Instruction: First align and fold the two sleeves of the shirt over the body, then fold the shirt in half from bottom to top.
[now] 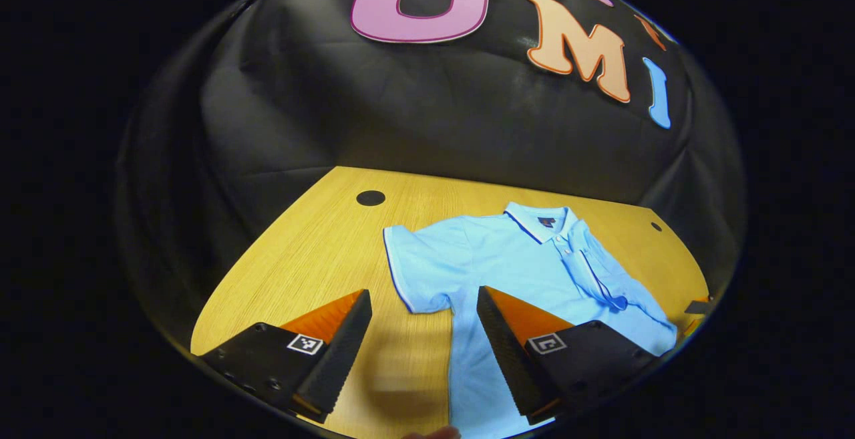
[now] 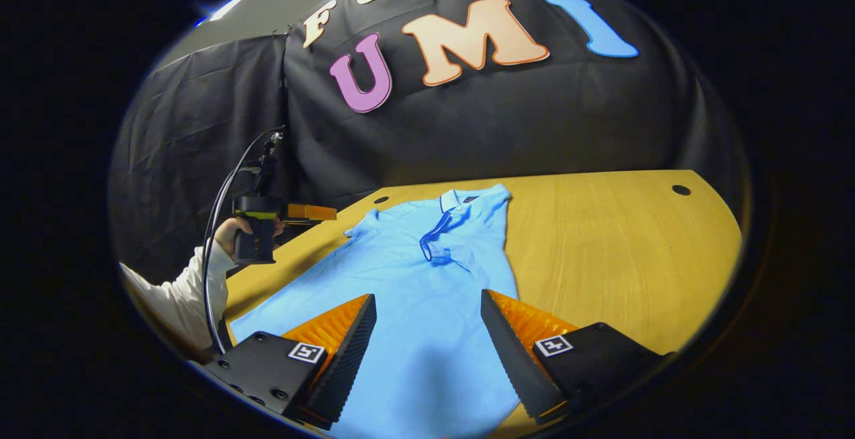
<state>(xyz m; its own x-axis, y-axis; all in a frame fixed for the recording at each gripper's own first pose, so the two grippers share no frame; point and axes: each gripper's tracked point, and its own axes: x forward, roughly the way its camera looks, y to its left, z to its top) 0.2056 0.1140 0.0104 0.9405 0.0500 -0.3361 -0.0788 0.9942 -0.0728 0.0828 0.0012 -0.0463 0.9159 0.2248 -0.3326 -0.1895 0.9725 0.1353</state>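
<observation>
**Both grippers spread above the shirt**

My left gripper (image 1: 424,302) and right gripper (image 2: 427,305) hang wide apart, holding nothing. The blue shirt (image 2: 407,272) lies flat mid-desk (image 2: 614,245), collar toward the far edge, one sleeve (image 2: 461,242) folded over the body, the other sleeve (image 1: 417,268) spread. The right gripper view catches my sleeved hand (image 2: 230,233) at the desk's left edge.

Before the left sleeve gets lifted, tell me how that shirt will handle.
The shirt is probably floppy: its right sleeve already lies folded over the body. Likely light, thin fabric lying flat on the table. Its left sleeve would likely droop from one pinch.
</observation>
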